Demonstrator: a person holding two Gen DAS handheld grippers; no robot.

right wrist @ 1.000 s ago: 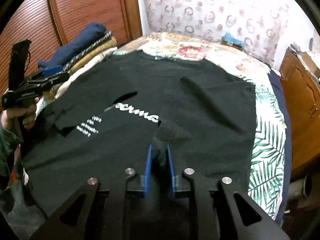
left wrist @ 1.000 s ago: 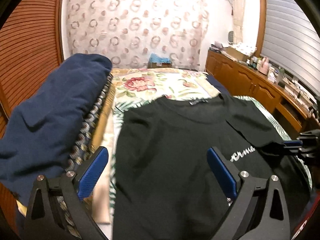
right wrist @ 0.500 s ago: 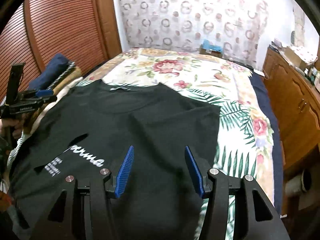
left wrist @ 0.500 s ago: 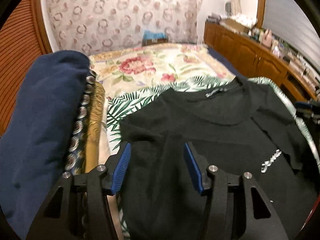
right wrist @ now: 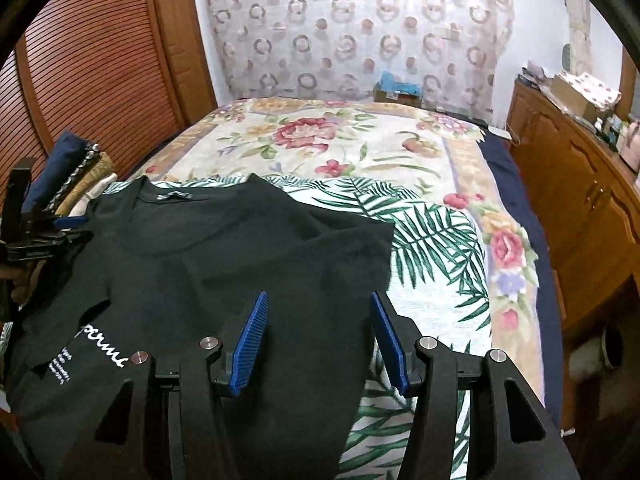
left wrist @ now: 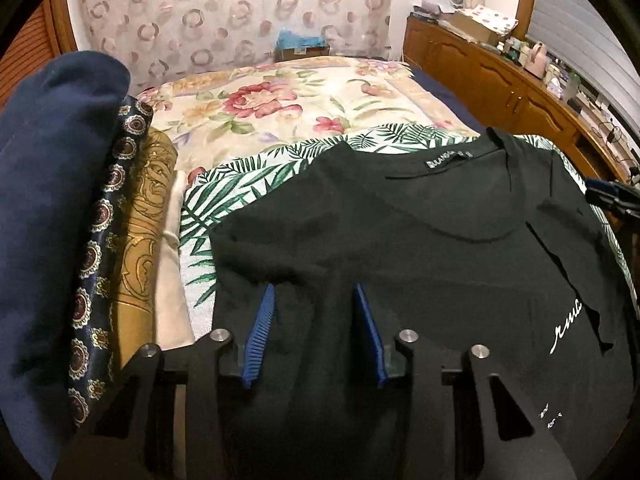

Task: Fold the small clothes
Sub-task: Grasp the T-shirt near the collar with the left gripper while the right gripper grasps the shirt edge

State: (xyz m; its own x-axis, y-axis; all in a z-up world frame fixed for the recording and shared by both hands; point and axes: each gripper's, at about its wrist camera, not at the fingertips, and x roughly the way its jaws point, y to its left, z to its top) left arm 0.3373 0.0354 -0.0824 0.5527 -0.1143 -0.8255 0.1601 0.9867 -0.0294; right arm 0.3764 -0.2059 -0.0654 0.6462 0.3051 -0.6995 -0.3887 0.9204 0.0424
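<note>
1. Our left gripper (left wrist: 312,334) points steeply down over the black T-shirt (left wrist: 400,248); its jaws have just been closing and stand partly apart over the cloth.
2. Our right gripper (right wrist: 320,338) tilts down at the T-shirt's right edge, jaws parted, pads gripping nothing.

- One black T-shirt (left wrist: 400,248) lay on the bed, with one neck label (left wrist: 447,159) showing.
- Two grippers were in view: the left gripper (left wrist: 314,332) and the right gripper (right wrist: 320,338), each with two blue pads.
- One stack of folded clothes (left wrist: 120,220) stood at the left, and four layers could be counted in it: navy, patterned navy, gold and cream.
- Two bedcovers lay under the shirt: one palm-leaf sheet (right wrist: 432,240) and one rose-printed spread (right wrist: 320,140).
- One ring-patterned curtain (right wrist: 360,32) hung behind.
- One blue-topped box (left wrist: 302,44) stood beyond the bed.
- One long wooden cabinet (right wrist: 580,200) ran along the right; the items on it were too small to count.
</note>
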